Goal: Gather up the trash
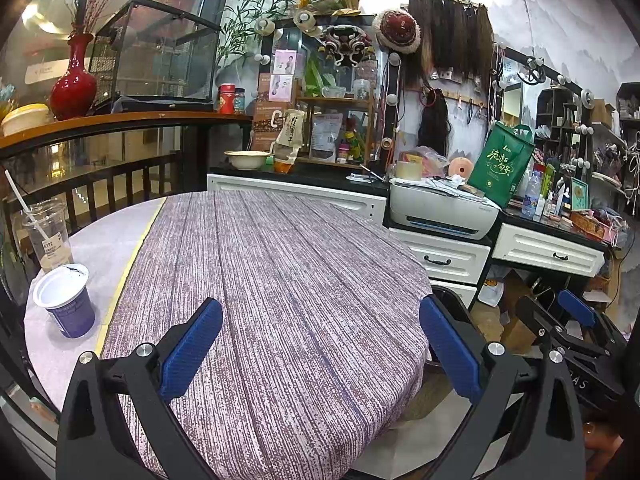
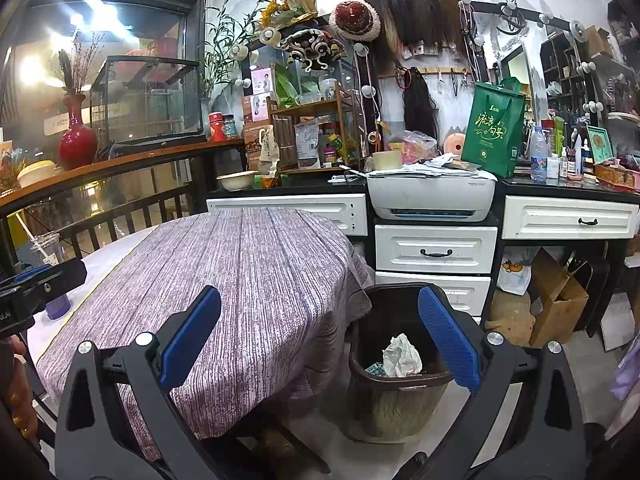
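My left gripper (image 1: 320, 344) is open over the purple-clothed round table (image 1: 280, 280), nothing between its fingers. A white-rimmed blue paper cup (image 1: 66, 304) stands on the table's bare left part, left of the gripper. Behind it is a clear plastic cup with a straw (image 1: 46, 236). My right gripper (image 2: 320, 340) hangs open beyond the table's right edge, above a dark brown trash bin (image 2: 384, 396) on the floor. Crumpled white paper (image 2: 402, 356) and a small scrap lie inside the bin. The blue cup (image 2: 58, 306) is mostly hidden behind the left gripper in the right wrist view.
White drawer cabinets (image 2: 436, 252) with a printer (image 2: 432, 196) and a green bag (image 2: 492, 132) stand behind the table. A dark wooden railing (image 1: 100, 176) curves along the left. Cardboard boxes (image 2: 556, 300) sit on the floor to the right of the bin.
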`<control>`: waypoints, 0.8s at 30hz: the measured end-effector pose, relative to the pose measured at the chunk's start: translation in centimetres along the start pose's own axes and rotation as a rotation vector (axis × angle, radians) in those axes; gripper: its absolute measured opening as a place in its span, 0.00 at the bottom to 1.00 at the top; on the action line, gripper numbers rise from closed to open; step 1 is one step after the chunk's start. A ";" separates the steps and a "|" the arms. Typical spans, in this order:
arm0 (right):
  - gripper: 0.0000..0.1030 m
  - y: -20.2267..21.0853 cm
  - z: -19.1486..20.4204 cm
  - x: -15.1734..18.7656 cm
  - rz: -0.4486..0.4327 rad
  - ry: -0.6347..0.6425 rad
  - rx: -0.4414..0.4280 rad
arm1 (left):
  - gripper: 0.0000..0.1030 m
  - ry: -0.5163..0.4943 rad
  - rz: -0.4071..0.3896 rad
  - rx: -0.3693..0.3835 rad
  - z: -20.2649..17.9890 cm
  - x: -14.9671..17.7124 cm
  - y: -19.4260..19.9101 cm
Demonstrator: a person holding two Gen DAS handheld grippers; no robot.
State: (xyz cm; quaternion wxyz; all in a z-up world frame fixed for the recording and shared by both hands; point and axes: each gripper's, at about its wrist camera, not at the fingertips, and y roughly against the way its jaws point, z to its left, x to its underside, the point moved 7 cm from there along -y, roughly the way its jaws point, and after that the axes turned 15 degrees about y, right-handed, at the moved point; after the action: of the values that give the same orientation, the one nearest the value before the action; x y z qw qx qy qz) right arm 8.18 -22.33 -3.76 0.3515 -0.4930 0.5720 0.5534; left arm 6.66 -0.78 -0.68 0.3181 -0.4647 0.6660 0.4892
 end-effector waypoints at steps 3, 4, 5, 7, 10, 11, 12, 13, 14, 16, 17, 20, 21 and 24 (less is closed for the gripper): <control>0.94 0.0 0.0 0.0 0.000 0.000 0.000 | 0.95 0.001 -0.002 -0.002 -0.1 -0.1 0.0; 0.94 0.0 0.0 0.0 0.000 -0.001 0.000 | 0.95 0.000 -0.003 -0.002 0.0 -0.1 0.0; 0.94 0.0 0.0 0.0 0.001 -0.001 0.000 | 0.95 0.000 -0.004 -0.003 0.0 -0.1 0.0; 0.94 0.0 0.0 0.1 0.001 -0.001 -0.001 | 0.95 0.001 -0.003 -0.001 0.0 -0.1 0.0; 0.94 -0.1 0.0 0.0 0.001 0.000 -0.001 | 0.95 0.001 0.003 0.004 0.0 0.1 -0.1; 0.94 -0.1 -0.1 0.0 0.002 0.000 -0.001 | 0.95 0.001 0.004 0.006 0.0 0.2 -0.1; 0.94 -0.1 -0.1 0.0 0.003 0.001 0.000 | 0.95 0.001 0.005 0.007 0.0 0.2 -0.1; 0.94 -0.1 -0.1 0.0 0.002 0.003 0.001 | 0.95 0.000 0.004 0.007 0.0 0.3 -0.1; 0.94 -0.1 -0.1 0.1 0.003 0.007 0.003 | 0.95 -0.002 0.005 0.006 0.0 0.3 -0.1; 0.94 -0.1 -0.1 0.0 0.005 0.011 0.006 | 0.95 0.000 0.011 0.005 0.0 0.4 -0.1; 0.94 -0.1 -0.1 0.0 0.005 0.011 0.007 | 0.95 0.000 0.014 0.006 0.0 0.3 -0.2; 0.94 -0.1 -0.2 0.1 0.006 0.008 0.006 | 0.95 0.003 0.026 0.012 0.1 0.4 -0.3; 0.94 -0.1 -0.3 0.1 0.005 0.009 0.006 | 0.95 0.004 0.029 0.014 0.2 0.4 -0.3; 0.94 -0.1 -0.3 0.1 0.006 0.008 0.004 | 0.95 -0.003 0.030 0.013 0.2 0.4 -0.3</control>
State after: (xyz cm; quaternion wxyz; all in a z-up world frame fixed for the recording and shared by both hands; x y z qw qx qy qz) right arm 8.32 -22.63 -3.84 0.3485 -0.4928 0.5761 0.5512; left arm 6.76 -0.74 -1.22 0.3149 -0.4516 0.6756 0.4903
